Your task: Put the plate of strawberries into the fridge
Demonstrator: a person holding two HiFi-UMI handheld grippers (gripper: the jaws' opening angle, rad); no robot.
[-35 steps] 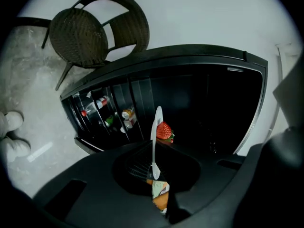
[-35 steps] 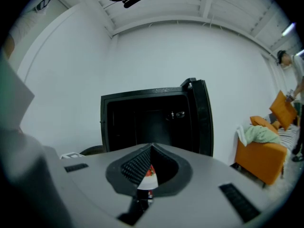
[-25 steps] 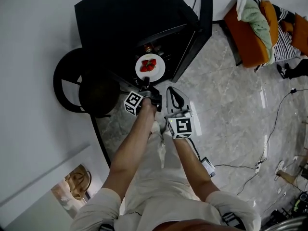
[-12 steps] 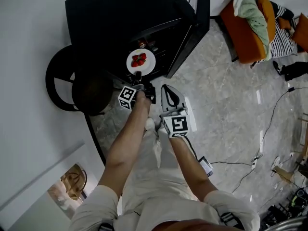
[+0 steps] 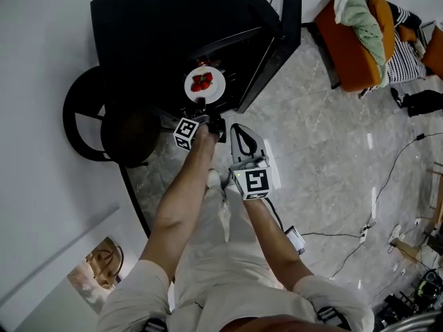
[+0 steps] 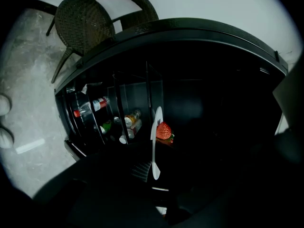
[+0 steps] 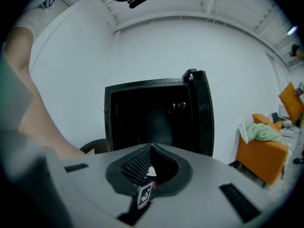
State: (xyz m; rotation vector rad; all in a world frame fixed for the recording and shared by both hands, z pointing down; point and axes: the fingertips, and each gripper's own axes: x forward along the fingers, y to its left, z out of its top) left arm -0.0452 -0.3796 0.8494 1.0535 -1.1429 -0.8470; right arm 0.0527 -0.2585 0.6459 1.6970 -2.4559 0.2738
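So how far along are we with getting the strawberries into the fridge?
Done: the fridge has its door open. In hand: the left gripper is shut on the rim of the plate, strawberries on it, at the fridge's opening. Left: set it down inside, release, withdraw, probably shut the door. The right gripper is shut and empty.

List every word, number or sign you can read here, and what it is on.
No text here can be read.
Labels on the bottles in the fridge: too small and blurred.
The marker cubes: black-and-white square patterns, no letters.
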